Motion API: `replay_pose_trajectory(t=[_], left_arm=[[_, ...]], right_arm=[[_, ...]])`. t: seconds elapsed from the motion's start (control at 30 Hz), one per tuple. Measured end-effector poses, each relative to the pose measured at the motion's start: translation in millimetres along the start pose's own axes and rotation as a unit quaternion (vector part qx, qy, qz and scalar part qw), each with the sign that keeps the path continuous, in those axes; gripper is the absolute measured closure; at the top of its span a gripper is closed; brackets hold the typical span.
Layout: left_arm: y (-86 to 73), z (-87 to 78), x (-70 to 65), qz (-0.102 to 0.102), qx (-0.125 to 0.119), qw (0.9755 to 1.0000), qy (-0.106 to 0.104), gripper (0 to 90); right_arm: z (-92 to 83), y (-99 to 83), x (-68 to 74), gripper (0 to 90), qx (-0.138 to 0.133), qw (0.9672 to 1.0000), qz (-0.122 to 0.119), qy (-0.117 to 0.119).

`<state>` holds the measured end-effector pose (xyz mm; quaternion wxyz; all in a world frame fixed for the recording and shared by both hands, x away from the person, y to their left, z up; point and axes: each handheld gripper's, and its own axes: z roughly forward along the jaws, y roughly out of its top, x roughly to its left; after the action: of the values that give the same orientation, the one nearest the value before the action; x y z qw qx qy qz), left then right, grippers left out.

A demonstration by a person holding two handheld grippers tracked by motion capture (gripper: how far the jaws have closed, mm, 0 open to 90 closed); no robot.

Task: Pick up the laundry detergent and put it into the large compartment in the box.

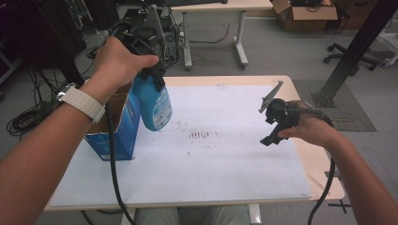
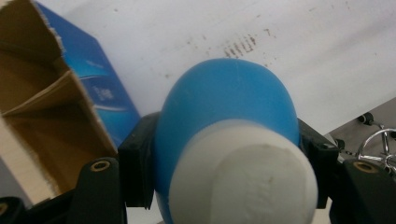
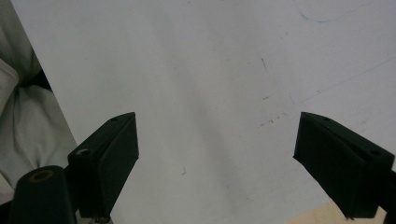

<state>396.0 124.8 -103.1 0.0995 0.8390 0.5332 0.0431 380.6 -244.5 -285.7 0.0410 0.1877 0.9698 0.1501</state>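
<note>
**Blue bottle aloft beside the box**

Closest in, the white cap (image 2: 243,179) of the blue bottle (image 1: 153,102) is pinched between the left gripper's (image 1: 151,77) jaws, and the bottle hangs clear above the white sheet (image 1: 220,159), just right of the open blue cardboard box (image 1: 115,129). Over at the right, the right gripper (image 1: 274,126) hovers over the sheet, jaws spread wide, holding nothing.

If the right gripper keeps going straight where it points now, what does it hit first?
Most likely the bare white sheet on the table; the open right gripper has nothing between its jaws or ahead, though depth is unclear.
</note>
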Motion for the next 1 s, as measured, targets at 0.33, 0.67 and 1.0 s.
replay_pose_trajectory(t=[0.33,0.67,1.0], left_arm=[[-3.5,-41.1,30.5,-0.052,-0.019,0.9984,0.016,37.0],[-11.6,-60.8,61.3,-0.097,-0.029,0.9939,0.042,37.1],[-19.8,-59.4,88.8,-0.145,-0.044,0.9860,0.069,37.1]], right_arm=[[-0.8,-2.6,0.6,13.7,0.000,1.0000,0.002,-0.003],[1.3,-0.2,0.7,13.7,0.002,1.0000,0.001,-0.003],[3.1,-0.1,-0.6,13.7,0.002,1.0000,0.001,-0.001]])
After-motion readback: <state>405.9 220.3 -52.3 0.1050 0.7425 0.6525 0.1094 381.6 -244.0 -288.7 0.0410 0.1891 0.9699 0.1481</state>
